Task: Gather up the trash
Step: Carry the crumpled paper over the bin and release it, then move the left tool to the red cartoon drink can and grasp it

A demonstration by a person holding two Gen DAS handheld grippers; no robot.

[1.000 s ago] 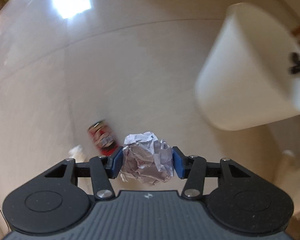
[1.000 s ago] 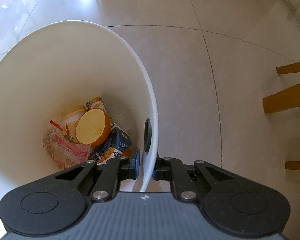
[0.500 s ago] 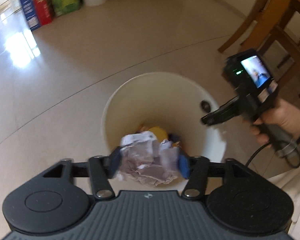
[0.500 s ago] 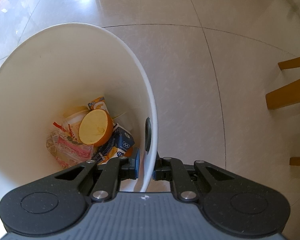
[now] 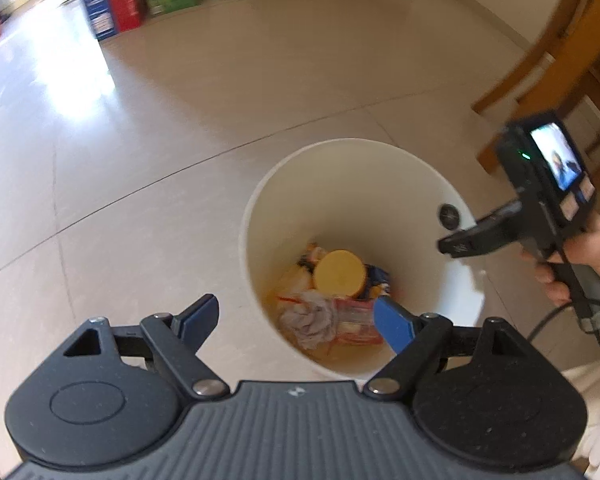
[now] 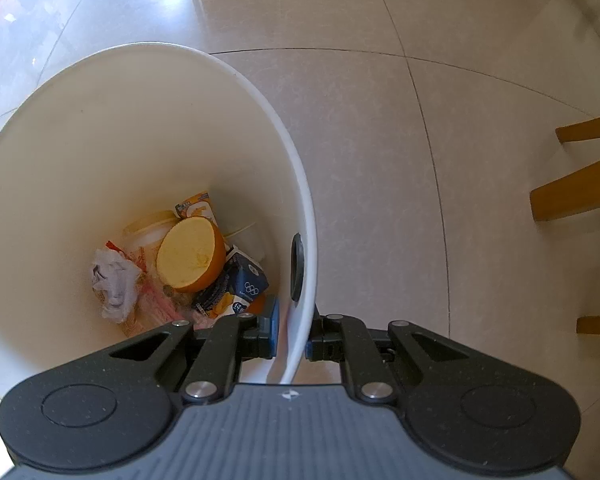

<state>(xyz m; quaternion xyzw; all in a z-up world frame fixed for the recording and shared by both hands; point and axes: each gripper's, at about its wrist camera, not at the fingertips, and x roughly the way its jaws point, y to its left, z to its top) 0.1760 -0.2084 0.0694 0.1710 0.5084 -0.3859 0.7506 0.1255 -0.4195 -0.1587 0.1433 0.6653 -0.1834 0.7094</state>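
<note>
Left wrist view first: my left gripper (image 5: 296, 322) is over the white bin (image 5: 260, 208) and its jaws are opening, with nothing between them anymore. A second ago I had the crumpled paper ball (image 5: 310, 322) squeezed between the blue pads (image 5: 392, 328); now it sits way below my fingers, down at the bottom of the bin on top of the other junk, right next to the orange half (image 5: 340, 274). So that piece is dropped and done. Off to the right of my fingers I can see my other hand (image 5: 580, 256) on the handle of the right gripper (image 5: 456, 246), parked at the bin's rim.

Right wrist view: my right gripper (image 6: 290, 336) hasn't budged. It's clamped on the wall of the bin (image 6: 300, 208), one pad inside, one outside, holding the thing steady like before. The new bit is the paper ball (image 6: 114, 282) showing up on the bottom, left of my fingers, beside the orange half (image 6: 192, 254) and the dark juice carton (image 6: 238, 284).

What it means, I reckon: one more bit of trash is collected, the left hand is free to go fetch whatever's still on the floor (image 6: 400, 140), and the right just keeps the bin put. No loose trash shows in either view right now.
</note>
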